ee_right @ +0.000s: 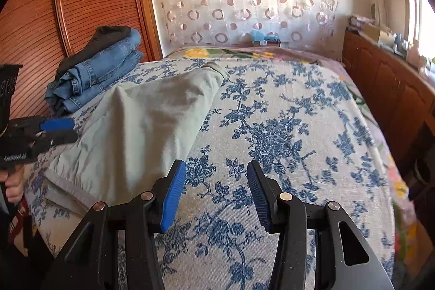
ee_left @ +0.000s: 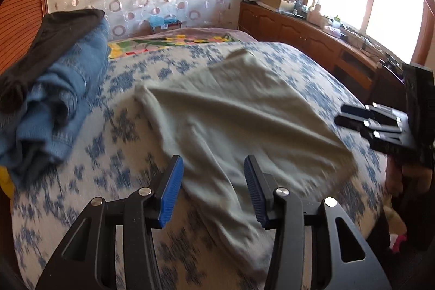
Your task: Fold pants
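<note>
- Pants (ee_left: 231, 110), pale green, lie spread on the bed (ee_right: 285, 127).
- Left tongs (ee_left: 213, 189): parted above the pants, holding nothing.
- Right tongs (ee_right: 216, 192): parted over bare bedspread, holding nothing.
- Folded jeans (ee_right: 92, 75) near the pants.

Pale green pants (ee_left: 225, 110) lie folded lengthwise, wrinkled, flat on the floral bedspread (ee_right: 285, 127).

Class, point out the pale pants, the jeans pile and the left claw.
Pale pants (ee_left: 225, 110): left wrist view, middle of cloth.
Jeans pile (ee_right: 103, 72): right wrist view, folded denim.
Left claw (ee_left: 213, 192): left wrist view, between fingertips.
</note>
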Action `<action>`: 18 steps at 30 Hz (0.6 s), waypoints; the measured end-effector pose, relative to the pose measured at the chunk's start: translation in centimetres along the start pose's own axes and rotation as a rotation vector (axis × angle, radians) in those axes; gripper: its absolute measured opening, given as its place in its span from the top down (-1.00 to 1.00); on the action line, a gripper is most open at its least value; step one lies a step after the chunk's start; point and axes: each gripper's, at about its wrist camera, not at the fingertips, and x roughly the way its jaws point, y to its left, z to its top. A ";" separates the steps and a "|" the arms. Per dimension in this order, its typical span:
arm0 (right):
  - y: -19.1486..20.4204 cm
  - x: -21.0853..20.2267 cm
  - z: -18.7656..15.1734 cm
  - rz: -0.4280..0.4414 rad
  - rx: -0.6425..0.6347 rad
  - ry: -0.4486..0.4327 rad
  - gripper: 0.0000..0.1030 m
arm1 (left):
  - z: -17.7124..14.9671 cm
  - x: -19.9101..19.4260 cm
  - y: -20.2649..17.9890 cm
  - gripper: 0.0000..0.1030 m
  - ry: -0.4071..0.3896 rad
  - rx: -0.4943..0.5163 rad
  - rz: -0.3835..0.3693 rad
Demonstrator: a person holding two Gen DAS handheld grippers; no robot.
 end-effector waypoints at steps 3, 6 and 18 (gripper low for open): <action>0.6 -1.2 -0.3 0.030 -0.007 0.002 0.05 | -1.3 -1.0 -0.3 0.07 0.001 -0.008 -0.011; 1.8 -2.6 -1.0 0.067 -0.027 0.001 0.05 | -2.4 -1.9 -0.6 0.09 -0.003 -0.023 -0.023; 3.9 -4.8 -2.9 0.124 -0.073 0.042 -0.12 | -5.1 -3.0 -1.8 0.54 0.000 -0.039 -0.067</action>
